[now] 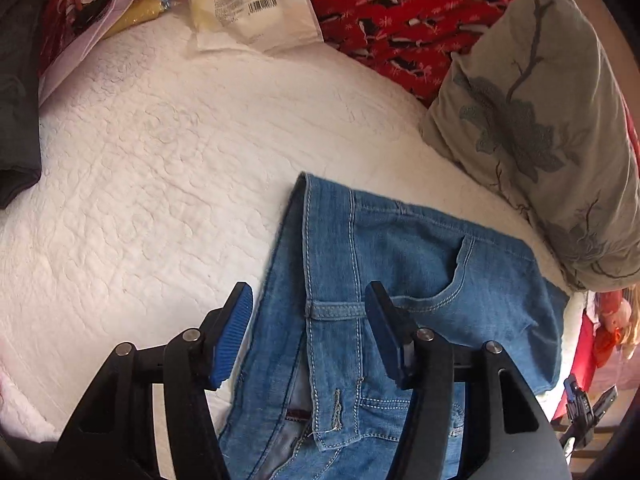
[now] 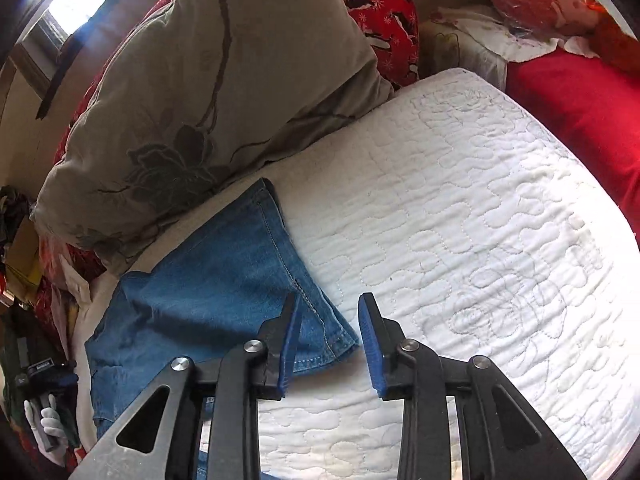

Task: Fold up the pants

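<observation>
Blue denim pants [image 1: 400, 264] lie folded on a white quilted bed cover [image 1: 160, 184]. In the left wrist view the waistband, belt loop and a front pocket show. My left gripper [image 1: 308, 300] is open, its blue pads straddling the waistband just above it. In the right wrist view the pants [image 2: 224, 280] end in a hem corner. My right gripper [image 2: 330, 316] is open over that hem corner, left pad above the denim, right pad above the white cover [image 2: 460, 240].
A grey flowered pillow [image 1: 552, 120] lies against the pants' far edge, also in the right wrist view [image 2: 216, 80]. Red patterned fabric [image 1: 400, 12], a white plastic package [image 1: 248, 4], dark clothing [image 1: 16, 80] and a red cushion [image 2: 580, 112] border the bed.
</observation>
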Demonstrator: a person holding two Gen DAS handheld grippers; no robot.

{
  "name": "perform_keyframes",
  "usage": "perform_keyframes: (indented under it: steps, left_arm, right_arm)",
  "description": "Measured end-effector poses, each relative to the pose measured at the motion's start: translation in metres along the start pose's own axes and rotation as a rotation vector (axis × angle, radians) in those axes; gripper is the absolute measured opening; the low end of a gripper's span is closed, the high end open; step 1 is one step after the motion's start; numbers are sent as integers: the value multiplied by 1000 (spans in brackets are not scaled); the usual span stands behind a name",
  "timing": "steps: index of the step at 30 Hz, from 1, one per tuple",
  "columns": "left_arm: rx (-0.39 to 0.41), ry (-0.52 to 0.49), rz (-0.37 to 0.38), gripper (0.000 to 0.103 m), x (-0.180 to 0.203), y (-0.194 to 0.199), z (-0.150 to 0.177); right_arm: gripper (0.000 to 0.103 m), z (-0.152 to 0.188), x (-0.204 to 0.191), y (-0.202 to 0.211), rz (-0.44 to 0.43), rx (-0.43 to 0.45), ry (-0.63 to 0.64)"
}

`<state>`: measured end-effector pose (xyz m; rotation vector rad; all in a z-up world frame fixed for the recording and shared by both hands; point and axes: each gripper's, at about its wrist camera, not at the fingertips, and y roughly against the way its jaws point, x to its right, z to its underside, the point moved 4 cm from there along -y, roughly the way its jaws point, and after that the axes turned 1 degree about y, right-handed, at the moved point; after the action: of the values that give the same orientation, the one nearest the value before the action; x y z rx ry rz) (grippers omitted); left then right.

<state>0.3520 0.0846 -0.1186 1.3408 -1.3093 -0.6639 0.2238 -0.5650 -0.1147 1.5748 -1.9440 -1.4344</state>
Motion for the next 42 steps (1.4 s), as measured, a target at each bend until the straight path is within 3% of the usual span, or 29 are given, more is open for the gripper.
perform_keyframes:
  steps: [3,6,12,18,24,30,35,38,40,42]
  left_arm:
    - [-40,68,57,63,-10,-6,-18]
    - [-81,80,33,63,0,-26,-24]
    - [-118,31,15,63,19,-54,-29]
    - [-129,-8,14,63,34,-68,-38]
    - [-166,-25,18,63,36,-76,-54]
    - [-248,-155,-9,63,56,-81,-58]
    - [-260,-329,-49,63,70,-78,-48]
    - [-248,-466,-146,64,75,-82,-42]
    - [-270,-471,-191,64,72,-92,-41]
    - [-263,-441,-185,63,72,-94,-39]
  right_arm:
    - [42,-23,-15,-6,9,-5,36]
    - [42,-39,-32,-28,-11,-31,44]
    - [43,-60,-58,-86,-22,-96,55]
    - [46,-82,-76,-130,-3,-106,84]
    - [58,-89,-85,-153,7,-130,148]
    - [60,-83,-90,-152,-4,-147,199]
    - [60,-83,-84,-149,-21,-146,178]
    - [60,-82,-85,-150,-17,-147,181]
    - [60,-81,-90,-151,0,-148,212]
    - [52,-79,-95,-151,53,-142,279]
